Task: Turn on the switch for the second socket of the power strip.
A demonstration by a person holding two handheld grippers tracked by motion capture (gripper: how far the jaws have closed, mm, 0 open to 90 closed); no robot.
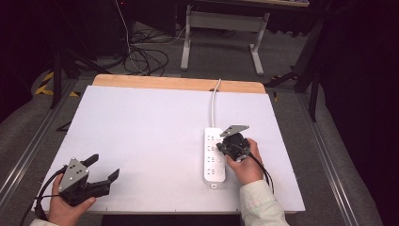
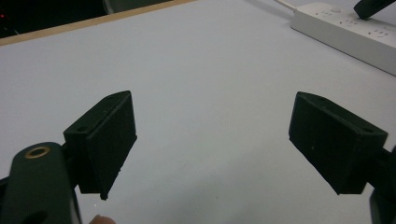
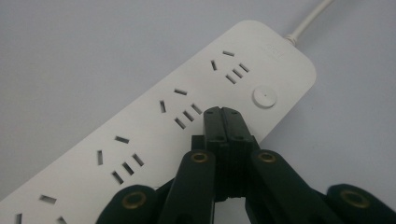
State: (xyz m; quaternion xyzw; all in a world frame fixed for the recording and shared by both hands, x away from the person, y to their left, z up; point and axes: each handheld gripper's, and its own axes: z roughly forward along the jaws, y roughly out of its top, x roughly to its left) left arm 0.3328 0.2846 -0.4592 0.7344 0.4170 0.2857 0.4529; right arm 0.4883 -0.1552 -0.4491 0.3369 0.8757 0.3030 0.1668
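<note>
White power strip (image 1: pixel 214 157) lying flat on the right half of the white table (image 1: pixel 141 141), long axis running away from the person, cord (image 1: pixel 214 101) leaving its far end toward the table's wooden back edge (image 1: pixel 179 84). Several socket groups in a row along its top, round button (image 3: pixel 265 97) near the cord end. Right gripper (image 3: pixel 222 112) over the strip, jaws pressed together with nothing between them, tips above the strip's face just short of the button, beside the second socket group from the cord; touching or hovering, cannot tell. Right hand (image 1: pixel 247 167) behind it, pale sleeve (image 1: pixel 261 205) at the near table edge. Left gripper (image 1: pixel 104 167) well apart at the near left corner, jaws spread wide and empty above bare table, held in the left hand (image 1: pixel 66 209). Cable (image 1: pixel 40 197) trailing off the left edge. Beyond the table, grey floor with black cables (image 1: pixel 146 59) and a white frame (image 1: pixel 221 33).
</note>
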